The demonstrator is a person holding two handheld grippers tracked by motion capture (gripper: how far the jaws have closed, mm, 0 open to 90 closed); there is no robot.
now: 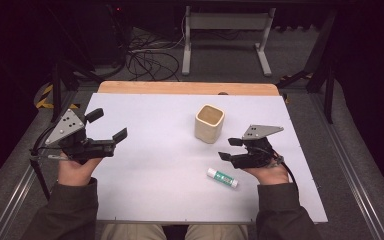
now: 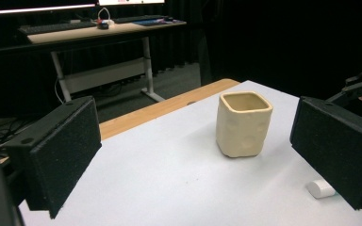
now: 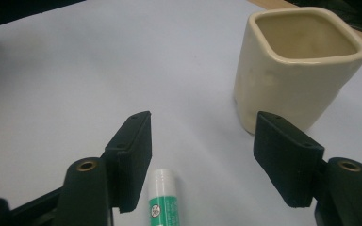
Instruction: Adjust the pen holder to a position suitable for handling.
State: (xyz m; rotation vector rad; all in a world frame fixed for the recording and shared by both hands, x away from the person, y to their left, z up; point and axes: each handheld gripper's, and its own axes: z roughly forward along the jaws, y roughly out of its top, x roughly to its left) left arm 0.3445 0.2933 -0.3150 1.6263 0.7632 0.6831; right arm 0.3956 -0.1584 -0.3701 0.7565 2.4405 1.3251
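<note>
Glue stick (image 1: 222, 177) lies flat on the white sheet (image 1: 155, 170), near the front edge, cap end pointing toward the person's left. Cup (image 1: 209, 123) stands upright farther back on the sheet, mouth up, apart from the stick; nothing visible inside it.

Right gripper (image 1: 230, 149) is held low over the sheet between cup and stick, jaws pointing across the table toward the left. Jaws stand partway apart with nothing between the pads. In the right gripper view the stick (image 3: 164, 197) lies just beside the left pad (image 3: 134, 150), below and short of the gap, not touched. Cup (image 3: 297, 66) sits just past the other pad. Judgement: the stick is the likely target; the half-spread jaws look like a pre-set for a slim cylinder, and the low hand fits an approach from the cup side.

Left gripper (image 1: 111, 125) hovers over the left part of the sheet, well away from both items, jaws wide and empty. Its own view looks between the pads toward the cup (image 2: 243, 123), with the stick's white end (image 2: 320, 188) peeking out under the right-hand pad. Judgement: parked out of the way, ready to steady the cup if needed.

Next move probably calls for bringing the right jaws back over the stick and squaring them across its long axis; a skewed pinch could roll it.
</note>
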